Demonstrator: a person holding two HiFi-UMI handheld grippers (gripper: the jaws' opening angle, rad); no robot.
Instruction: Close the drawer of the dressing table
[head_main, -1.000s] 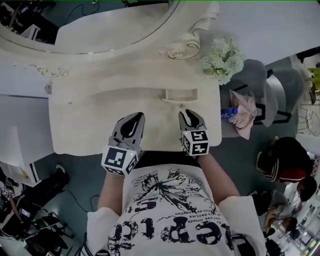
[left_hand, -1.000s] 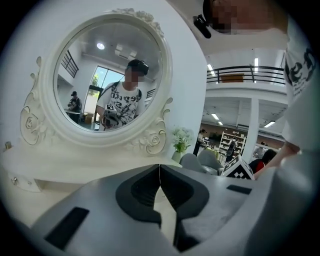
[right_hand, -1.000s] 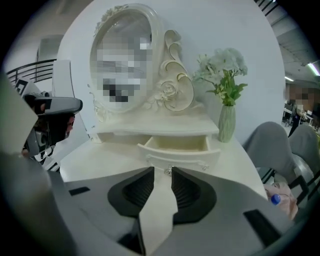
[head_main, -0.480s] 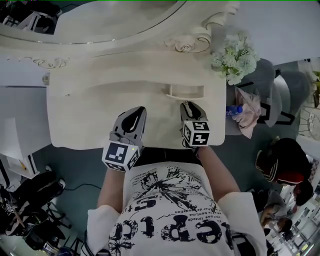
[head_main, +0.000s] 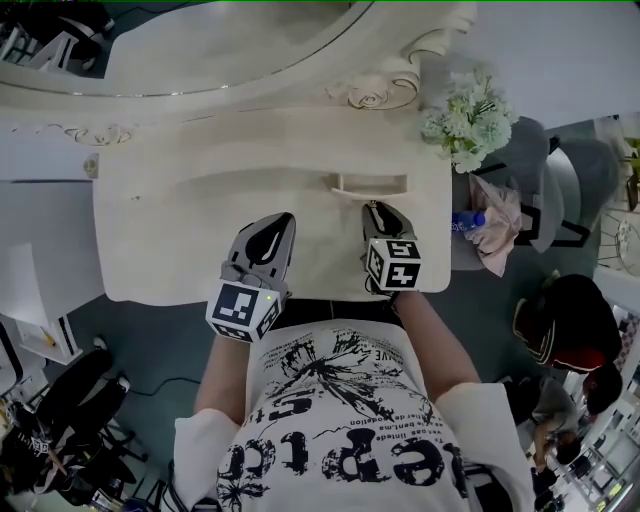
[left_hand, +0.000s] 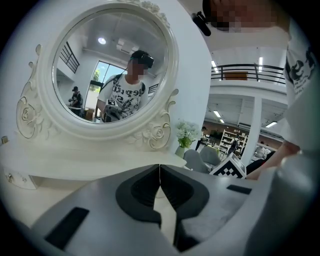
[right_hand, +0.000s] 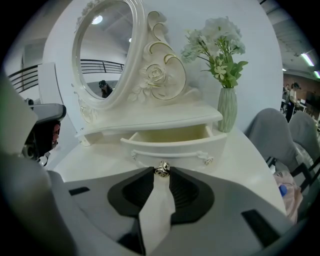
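The small drawer (head_main: 370, 184) of the cream dressing table (head_main: 180, 240) stands pulled out under the mirror shelf. In the right gripper view its front (right_hand: 172, 147) faces me, with a metal knob (right_hand: 162, 169) in the middle. My right gripper (head_main: 375, 208) points at that front, and its jaws are closing, with the knob right at the tips of the right gripper (right_hand: 162, 173). I see a narrow gap there, and no firm pinch. My left gripper (head_main: 280, 222) hovers over the tabletop, left of the drawer. In its own view the left gripper (left_hand: 159, 167) is shut on nothing.
A vase of white flowers (head_main: 465, 120) stands on the table's right corner, close to the drawer. The oval mirror (left_hand: 107, 70) rises behind. A grey chair (head_main: 520, 170) with a pink cloth (head_main: 495, 225) stands to the right of the table. People sit at the lower right.
My right gripper has moved forward and down over the tabletop, up to the drawer front. The left gripper has stayed about where it was. The drawer stays open.
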